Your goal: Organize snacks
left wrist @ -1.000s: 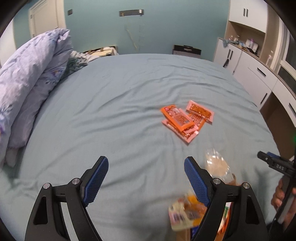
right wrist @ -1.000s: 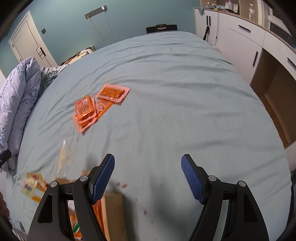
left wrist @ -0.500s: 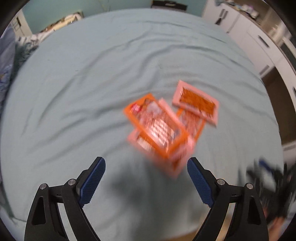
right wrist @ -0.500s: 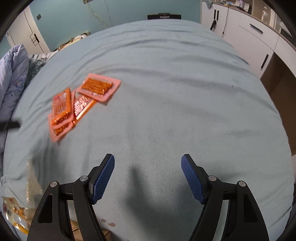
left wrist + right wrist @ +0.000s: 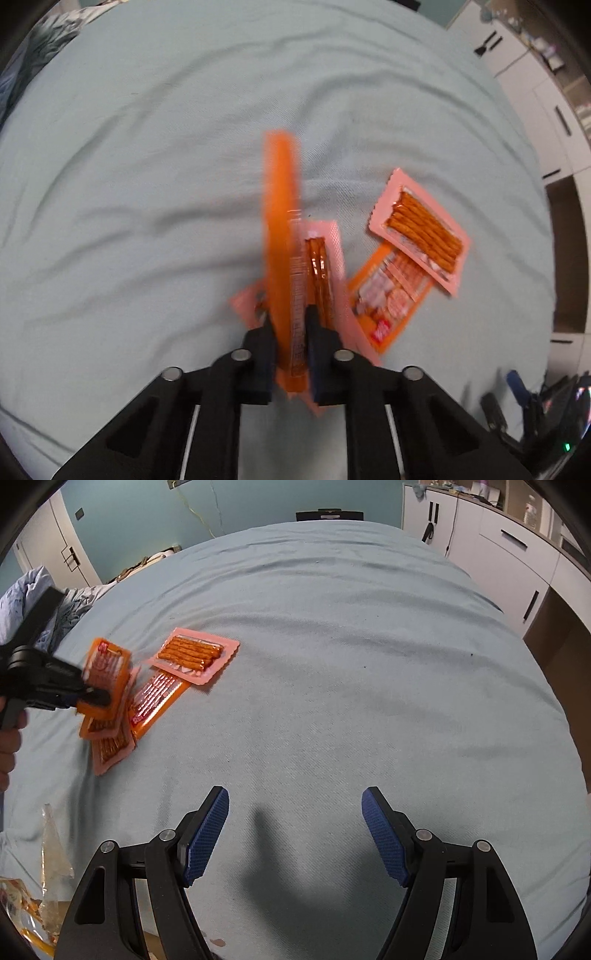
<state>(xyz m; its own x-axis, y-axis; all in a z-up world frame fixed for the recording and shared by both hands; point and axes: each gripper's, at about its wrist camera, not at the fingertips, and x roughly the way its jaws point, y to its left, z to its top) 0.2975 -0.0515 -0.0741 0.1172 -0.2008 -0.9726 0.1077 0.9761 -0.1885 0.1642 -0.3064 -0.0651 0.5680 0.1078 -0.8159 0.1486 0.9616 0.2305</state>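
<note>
Several orange and pink snack packets lie together on the light blue bed (image 5: 351,657). My left gripper (image 5: 290,317) points steeply down, its jaws closing with the pads pressed on an orange packet (image 5: 280,221) that stands on edge above the pile. In the right wrist view the left gripper (image 5: 92,696) holds that packet (image 5: 107,668) at the left. A pink packet of sticks (image 5: 421,232) and a flat orange packet (image 5: 388,299) lie to its right, and another pink packet (image 5: 110,749) lies beneath. My right gripper (image 5: 295,794) hovers open over bare sheet, with nothing between its fingers.
A clear wrapper (image 5: 51,845) and more snack bags (image 5: 14,890) sit at the bed's near left corner. A person's hand (image 5: 9,734) grips the left tool. White cabinets (image 5: 517,554) line the right side. A crumpled duvet (image 5: 33,587) lies far left.
My left gripper swung forward and down onto the packet pile, then closed from wide open onto the top orange packet, tipping it on edge. The right gripper drifted forward, still open.
</note>
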